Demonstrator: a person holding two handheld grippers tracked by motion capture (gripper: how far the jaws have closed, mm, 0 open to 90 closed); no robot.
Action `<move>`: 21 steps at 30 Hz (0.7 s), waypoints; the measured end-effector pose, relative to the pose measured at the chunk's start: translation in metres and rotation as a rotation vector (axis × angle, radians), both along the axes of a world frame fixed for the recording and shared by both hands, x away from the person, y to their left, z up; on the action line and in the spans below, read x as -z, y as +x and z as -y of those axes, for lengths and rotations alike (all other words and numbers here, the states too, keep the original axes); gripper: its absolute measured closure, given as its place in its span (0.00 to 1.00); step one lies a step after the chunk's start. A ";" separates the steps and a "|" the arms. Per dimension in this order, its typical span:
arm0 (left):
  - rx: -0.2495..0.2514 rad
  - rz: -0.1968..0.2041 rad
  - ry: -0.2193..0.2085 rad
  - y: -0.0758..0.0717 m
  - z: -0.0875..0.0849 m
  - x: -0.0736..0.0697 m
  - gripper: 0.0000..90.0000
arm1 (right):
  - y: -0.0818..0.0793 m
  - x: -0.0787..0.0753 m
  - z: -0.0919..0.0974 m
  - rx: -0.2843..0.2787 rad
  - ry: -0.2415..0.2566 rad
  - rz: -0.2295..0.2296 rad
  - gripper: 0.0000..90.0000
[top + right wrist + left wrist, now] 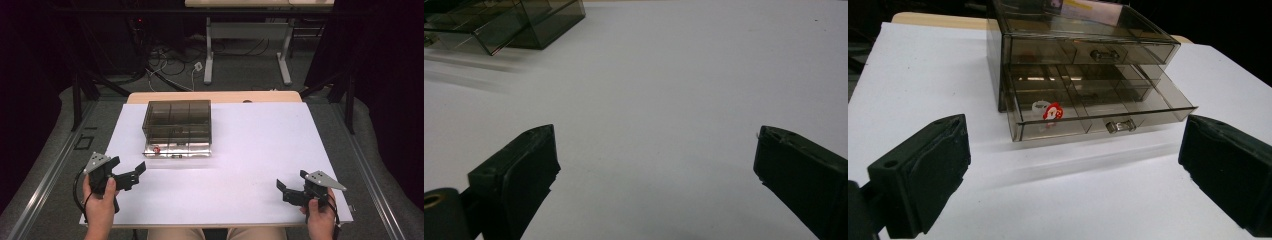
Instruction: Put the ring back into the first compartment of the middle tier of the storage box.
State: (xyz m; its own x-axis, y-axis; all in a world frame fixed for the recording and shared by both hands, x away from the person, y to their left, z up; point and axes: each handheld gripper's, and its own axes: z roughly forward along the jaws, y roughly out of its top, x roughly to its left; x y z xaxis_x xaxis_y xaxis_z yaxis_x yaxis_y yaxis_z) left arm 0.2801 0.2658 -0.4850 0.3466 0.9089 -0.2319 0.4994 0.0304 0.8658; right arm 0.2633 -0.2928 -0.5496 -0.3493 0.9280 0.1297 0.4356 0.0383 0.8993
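A smoky see-through drawer box [177, 122] stands on the white table top [250, 150], left of centre. Its lower drawer [1098, 112] is pulled out, and a small red and white item [1052, 111] lies in the drawer's left compartment, also seen from above as the red item [156, 149]. The upper drawer [1098, 50] is pushed in. My left gripper [129, 170] is at the table's front left, open and empty, its jaws aimed at the box. My right gripper [290, 186] rests at the front right, open, with bare table between its jaws. A corner of the box [504, 22] shows in the right gripper view.
The table's wooden far edge [215, 96] lies behind the box. Beyond it the floor carries cables [170, 65] and the legs of another desk [247, 50]. Dark curtains close both sides.
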 end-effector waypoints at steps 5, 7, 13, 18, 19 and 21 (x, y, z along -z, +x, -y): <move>-0.001 0.023 0.013 -0.008 -0.008 0.006 0.00 | 0.000 0.000 0.000 0.001 -0.004 -0.001 0.04; -0.004 0.024 0.005 -0.011 -0.011 0.010 0.00 | 0.000 0.000 0.000 0.001 -0.002 -0.002 0.04; -0.011 0.014 -0.002 -0.018 -0.020 0.023 0.00 | -0.001 0.000 -0.001 0.005 0.000 -0.002 0.04; -0.021 0.014 -0.015 -0.022 -0.027 0.033 0.00 | -0.001 -0.001 0.000 0.002 -0.008 -0.007 0.04; -0.020 0.015 -0.013 -0.023 -0.028 0.034 0.00 | -0.001 -0.001 0.000 0.002 -0.008 -0.007 0.04; -0.024 0.016 -0.021 -0.023 -0.030 0.036 0.00 | 0.000 -0.001 0.000 0.000 -0.010 -0.002 0.04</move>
